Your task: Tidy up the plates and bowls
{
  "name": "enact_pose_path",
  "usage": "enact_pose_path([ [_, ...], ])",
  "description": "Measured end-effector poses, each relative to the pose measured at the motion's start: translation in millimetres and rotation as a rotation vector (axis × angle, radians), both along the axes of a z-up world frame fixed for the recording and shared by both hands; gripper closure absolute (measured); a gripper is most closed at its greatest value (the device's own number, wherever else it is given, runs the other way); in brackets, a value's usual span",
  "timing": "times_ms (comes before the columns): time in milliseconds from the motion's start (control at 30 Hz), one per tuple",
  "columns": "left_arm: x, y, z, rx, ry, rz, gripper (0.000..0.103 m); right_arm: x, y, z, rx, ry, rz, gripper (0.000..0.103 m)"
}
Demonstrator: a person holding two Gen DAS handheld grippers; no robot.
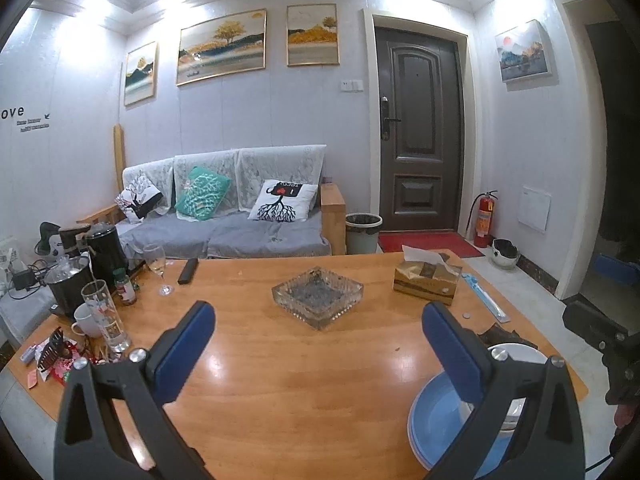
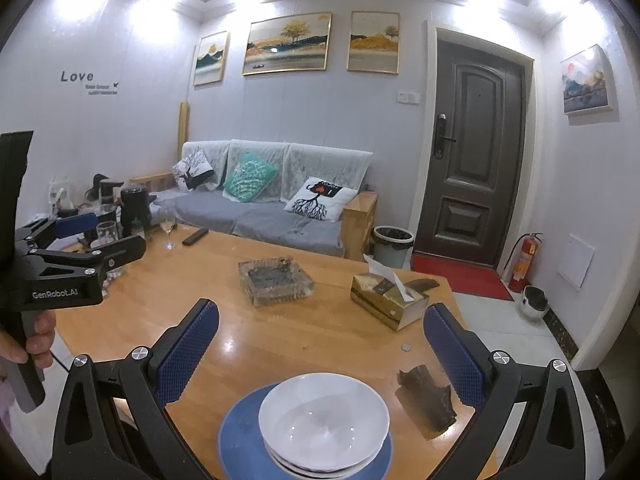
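A stack of white bowls [image 2: 324,424] sits on a blue plate [image 2: 240,440] at the near edge of the wooden table [image 2: 280,332]. My right gripper [image 2: 322,308] hangs open above and just behind them, holding nothing. In the left wrist view the blue plate [image 1: 432,420] and a white bowl [image 1: 516,350] lie at the lower right, partly hidden by my right-hand finger [image 1: 456,348]. My left gripper [image 1: 319,310] is open and empty over bare table to the left of the dishes. It also shows at the left of the right wrist view, as the left gripper [image 2: 120,232] held by a hand [image 2: 36,340].
A glass ashtray [image 2: 276,280] sits mid-table and a gold tissue box [image 2: 388,300] at the right. A coin [image 2: 406,347] and a dark scrap [image 2: 428,400] lie near the dishes. A wine glass [image 1: 157,268], remote [image 1: 188,271], tall glass [image 1: 106,316], mug [image 1: 86,320] and kettles crowd the left edge.
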State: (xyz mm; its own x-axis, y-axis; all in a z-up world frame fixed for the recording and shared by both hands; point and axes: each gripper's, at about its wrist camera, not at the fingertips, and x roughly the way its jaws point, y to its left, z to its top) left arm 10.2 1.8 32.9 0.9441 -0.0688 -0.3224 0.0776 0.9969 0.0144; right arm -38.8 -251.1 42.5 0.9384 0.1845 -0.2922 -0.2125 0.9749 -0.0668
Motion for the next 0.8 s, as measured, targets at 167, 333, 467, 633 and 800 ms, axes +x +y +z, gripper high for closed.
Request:
enact_pose_path([
  [167,-0.1,0.5,-0.1,0.003,-0.002,0.006,0.000,-0.2,0.3,-0.2,0.002,-0.002,-0.001,0.001],
  [333,-1.0,1.2,-0.4,0.003,-0.006,0.009,0.000,0.4,0.5,-0.5,0.006,-0.004,-0.006,0.001],
  [467,-1.0,1.3,-0.3,0.006,-0.007,0.011,0.000,0.7,-1.1,-0.4,0.005,-0.003,-0.004,0.001],
  [633,-1.9,0.8,-0.5,0.005,-0.008,0.011,0.000,1.0,-1.3,-0.3,0.006,-0.004,-0.003,0.001],
  [800,-2.1,1.3,-0.4,0.004,-0.010,0.013,0.000,1.0,-1.8,-0.3,0.008,-0.004,-0.004,0.001],
])
